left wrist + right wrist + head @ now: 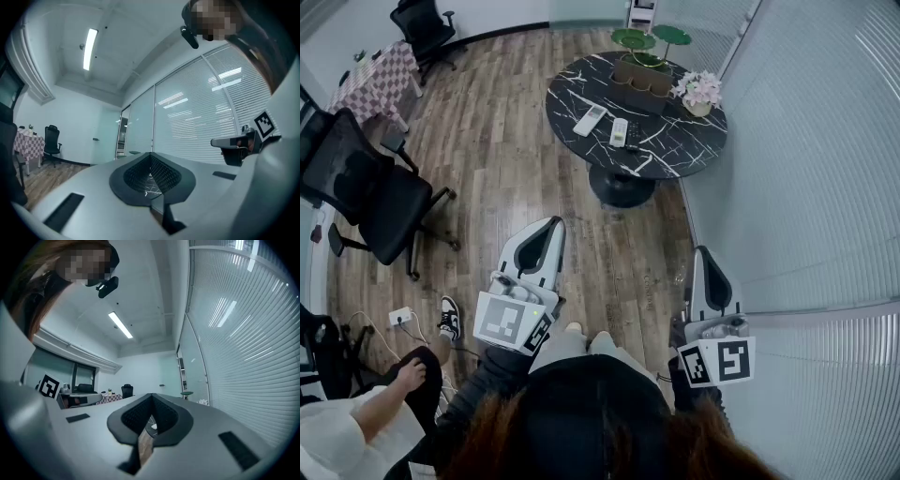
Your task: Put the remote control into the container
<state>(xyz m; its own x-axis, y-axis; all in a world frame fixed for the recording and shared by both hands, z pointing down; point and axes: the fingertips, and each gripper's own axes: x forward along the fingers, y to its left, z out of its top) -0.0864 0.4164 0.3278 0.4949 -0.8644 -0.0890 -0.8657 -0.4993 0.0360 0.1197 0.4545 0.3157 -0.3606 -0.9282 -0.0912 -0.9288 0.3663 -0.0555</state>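
Approach step: our left gripper (549, 228) and right gripper (701, 255) are pressed together, empty; next we reach the remote control (619, 132) on the table (675, 155).

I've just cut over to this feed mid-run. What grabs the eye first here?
The round black marble table at the top of the head view stands out, with a white remote control and a second remote control beside it lying before a brown container. Nearer, the left gripper and right gripper hang over the wood floor, jaws shut and empty, short of the table.
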